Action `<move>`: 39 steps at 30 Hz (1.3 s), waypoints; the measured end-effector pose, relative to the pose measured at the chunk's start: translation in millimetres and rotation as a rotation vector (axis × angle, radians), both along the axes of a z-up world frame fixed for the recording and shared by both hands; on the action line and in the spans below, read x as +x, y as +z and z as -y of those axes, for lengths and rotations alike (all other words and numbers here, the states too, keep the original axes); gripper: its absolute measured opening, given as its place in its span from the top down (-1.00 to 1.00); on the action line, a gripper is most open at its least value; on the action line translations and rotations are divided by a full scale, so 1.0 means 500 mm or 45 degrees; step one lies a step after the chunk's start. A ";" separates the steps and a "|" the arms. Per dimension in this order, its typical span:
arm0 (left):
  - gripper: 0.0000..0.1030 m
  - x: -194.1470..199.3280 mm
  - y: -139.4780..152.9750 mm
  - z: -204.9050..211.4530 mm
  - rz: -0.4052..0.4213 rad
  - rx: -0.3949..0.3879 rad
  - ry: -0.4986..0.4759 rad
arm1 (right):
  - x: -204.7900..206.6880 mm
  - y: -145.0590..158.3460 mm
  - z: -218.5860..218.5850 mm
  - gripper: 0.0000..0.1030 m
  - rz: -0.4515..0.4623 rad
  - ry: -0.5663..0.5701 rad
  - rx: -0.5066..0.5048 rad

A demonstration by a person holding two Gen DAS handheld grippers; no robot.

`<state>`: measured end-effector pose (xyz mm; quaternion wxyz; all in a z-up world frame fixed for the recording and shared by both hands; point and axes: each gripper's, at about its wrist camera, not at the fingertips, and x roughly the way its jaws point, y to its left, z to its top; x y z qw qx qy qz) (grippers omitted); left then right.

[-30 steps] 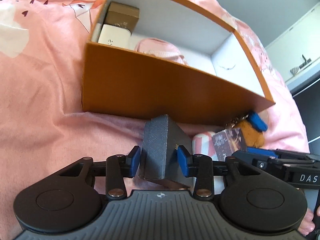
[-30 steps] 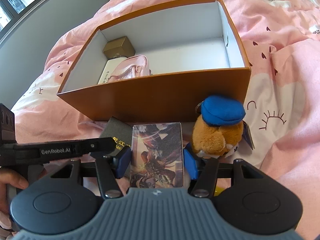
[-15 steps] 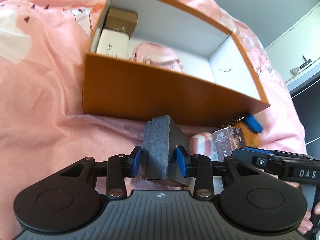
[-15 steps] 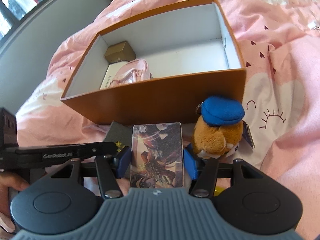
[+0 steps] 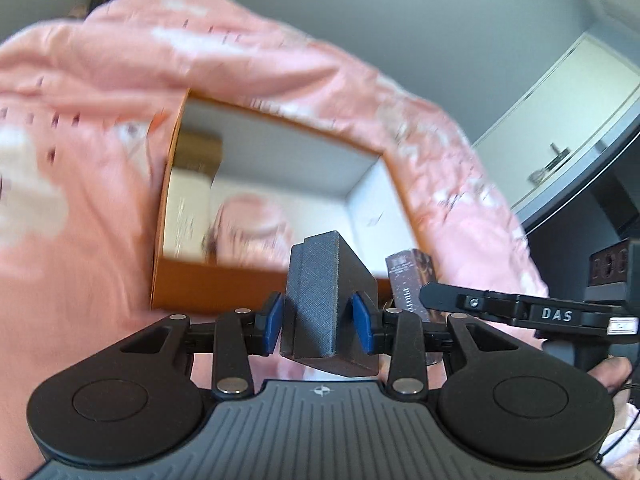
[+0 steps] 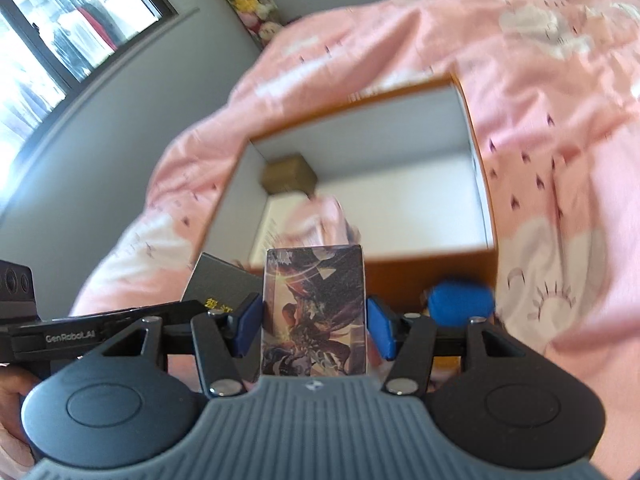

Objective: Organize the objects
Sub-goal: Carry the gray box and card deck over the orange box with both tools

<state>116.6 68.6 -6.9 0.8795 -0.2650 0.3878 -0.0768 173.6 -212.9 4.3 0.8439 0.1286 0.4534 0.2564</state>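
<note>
My left gripper [image 5: 318, 326] is shut on a dark grey textured box [image 5: 320, 296] and holds it raised over the near wall of the orange cardboard box [image 5: 224, 284]. My right gripper [image 6: 314, 330] is shut on an illustrated card box [image 6: 314, 312], also raised in front of the orange box [image 6: 432, 272]. The grey box also shows in the right wrist view [image 6: 224, 280], and the card box in the left wrist view [image 5: 412, 280]. Inside the orange box lie a gold box [image 6: 288, 174], a white box [image 5: 186, 216] and a pink item [image 5: 248, 224].
The orange box stands on a pink bedspread [image 6: 560, 140]. A plush toy with a blue cap [image 6: 460, 296] lies by the box's near right corner. A grey wall and a window [image 6: 60, 40] are at the far left, white cabinets [image 5: 560, 120] at the far right.
Both grippers have lifted their boxes off the bed and moved up toward the orange box's opening. The views are motion-blurred. The plush toy stays on the bed.
</note>
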 end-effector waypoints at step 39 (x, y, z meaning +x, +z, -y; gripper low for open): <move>0.09 0.395 -0.169 -0.011 -0.193 0.344 0.079 | 0.434 -0.171 -0.113 -0.13 -0.121 -0.123 -0.274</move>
